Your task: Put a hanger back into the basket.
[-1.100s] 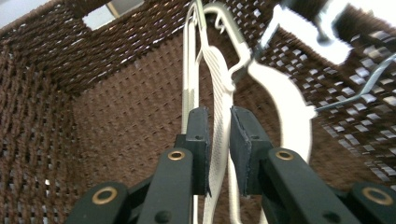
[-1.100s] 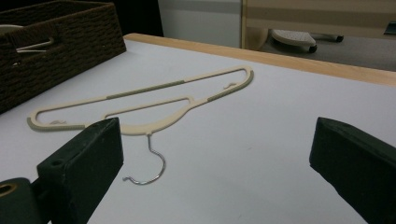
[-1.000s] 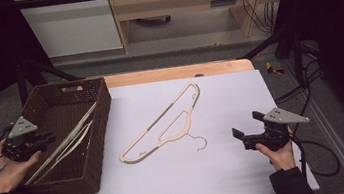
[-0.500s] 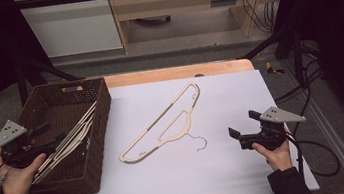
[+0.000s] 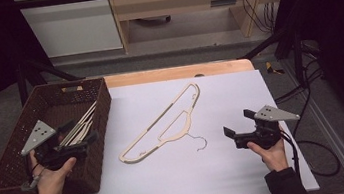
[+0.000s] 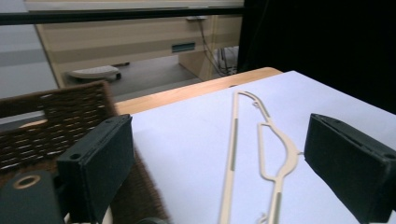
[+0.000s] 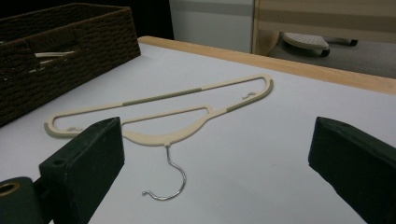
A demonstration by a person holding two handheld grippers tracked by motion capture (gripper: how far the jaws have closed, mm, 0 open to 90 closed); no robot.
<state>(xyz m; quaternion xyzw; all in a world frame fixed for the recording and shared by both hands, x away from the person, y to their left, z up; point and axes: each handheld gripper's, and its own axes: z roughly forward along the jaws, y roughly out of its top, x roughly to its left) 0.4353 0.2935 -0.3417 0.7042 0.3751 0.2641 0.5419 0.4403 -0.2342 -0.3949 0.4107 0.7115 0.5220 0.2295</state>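
Right now, from the high view, I am judging the job as partly done: several hangers (image 5: 79,125) are lying in the wicker basket (image 5: 96,94) at the left, while one cream hanger (image 5: 163,123) is lying on the white table (image 5: 172,188), between my left gripper (image 5: 73,148) over the basket's near right wall and my right gripper (image 5: 238,136), both apart from it. Through the left gripper view I am seeing spread, empty jaws with the hanger lying beyond them on the table. Through the right gripper view the jaws are likewise gaping wide, with the hanger's metal hook (image 7: 170,179) lying just ahead between them.
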